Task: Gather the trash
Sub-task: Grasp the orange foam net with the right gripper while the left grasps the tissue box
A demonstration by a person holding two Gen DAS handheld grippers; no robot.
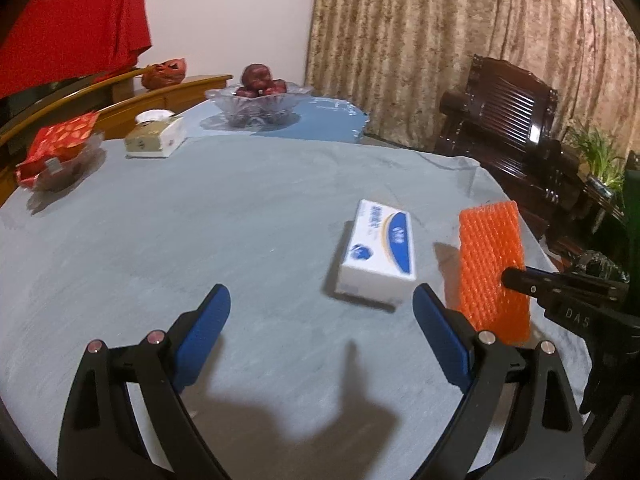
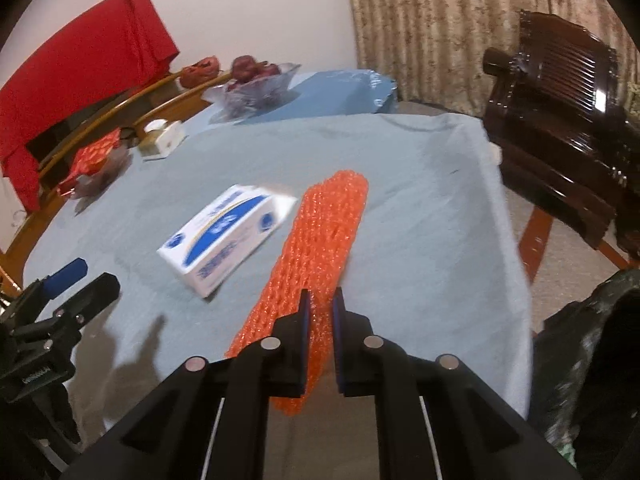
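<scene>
Two grippers worked over a table draped in a pale blue cloth point(image 1: 200, 220). Farthest left on the cloth sat a clear dish holding a red patterned packet point(image 1: 60, 148), then a tissue box point(image 1: 154, 136) with a white sheet poking out, then a glass bowl of dark red fruit point(image 1: 258, 98) toward the far edge. The left gripper point(image 1: 320, 300) hovered low over bare cloth with its blue-padded jaws spread wide and nothing between them. Just beyond its right finger lay a white and blue tissue pack point(image 1: 378, 250), flat on the cloth. To the right of that pack, an orange foam net sleeve point(image 2: 320, 236) stood lifted on edge above the cloth, pinched near its lower end by the right gripper point(image 2: 320, 306), whose jaws were closed tight against it. A dark wooden chair point(image 2: 560, 120) stood off the table's right side, and a dark bag point(image 2: 600, 340) showed at the lower right.
</scene>
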